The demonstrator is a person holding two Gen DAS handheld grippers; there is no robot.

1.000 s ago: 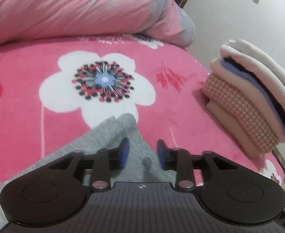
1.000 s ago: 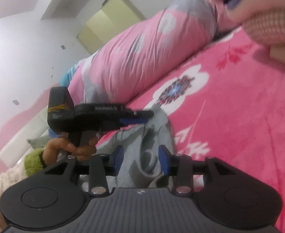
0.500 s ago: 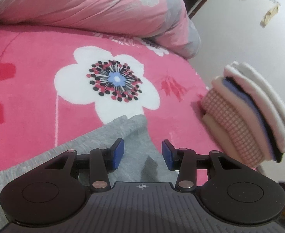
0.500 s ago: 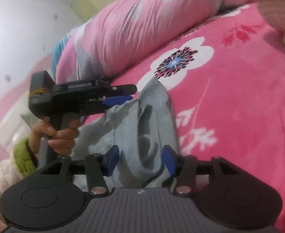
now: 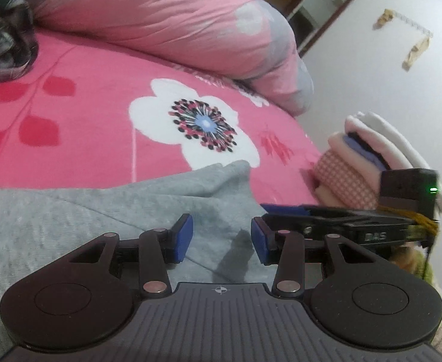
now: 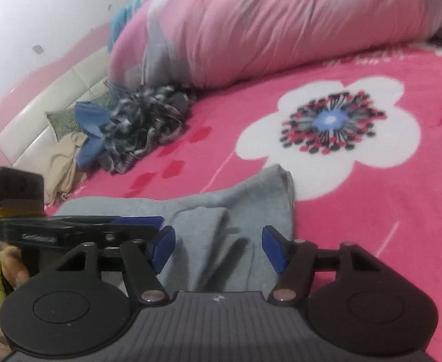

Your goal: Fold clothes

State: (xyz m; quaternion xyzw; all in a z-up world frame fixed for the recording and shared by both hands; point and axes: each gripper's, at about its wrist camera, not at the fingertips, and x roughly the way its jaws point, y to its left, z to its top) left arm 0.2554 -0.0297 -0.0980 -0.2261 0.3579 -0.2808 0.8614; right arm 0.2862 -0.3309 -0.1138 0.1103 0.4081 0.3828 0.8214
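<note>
Left gripper (image 5: pixel 221 238): jaws apart, blue pads clear of the cloth, nothing pinched. It hangs over the grey garment (image 5: pixel 100 211), which lies flat on the pink bedspread (image 5: pixel 85 138) just below and ahead of the pads; a raised fold runs between them.

Right gripper (image 6: pixel 218 247): jaws opening, wide gap. Grey garment sits in the gap, but the pads do not press on it. In the right wrist view the garment's folded edge ends in a corner just short of the white flower print (image 6: pixel 329 126).

The two grippers are side by side, close: each shows in the other's view, side-on, with a black camera block on its back. In the right wrist view, fingers (image 6: pixel 16 271) and a green cuff show under the left one.

Farther right in the left wrist view: a stack of folded clothes (image 5: pixel 368 163) at the bed's edge, pink check piece low, white on top, partly behind the right gripper.

Farther left in the right wrist view: a loose heap of unfolded clothes (image 6: pixel 142 120), black-and-white patterned piece, blue piece, beige piece, by the headboard (image 6: pixel 49 96).

Far back: a rolled pink and grey quilt (image 5: pixel 166 21) across the bed, white wall behind. No containers in view.
</note>
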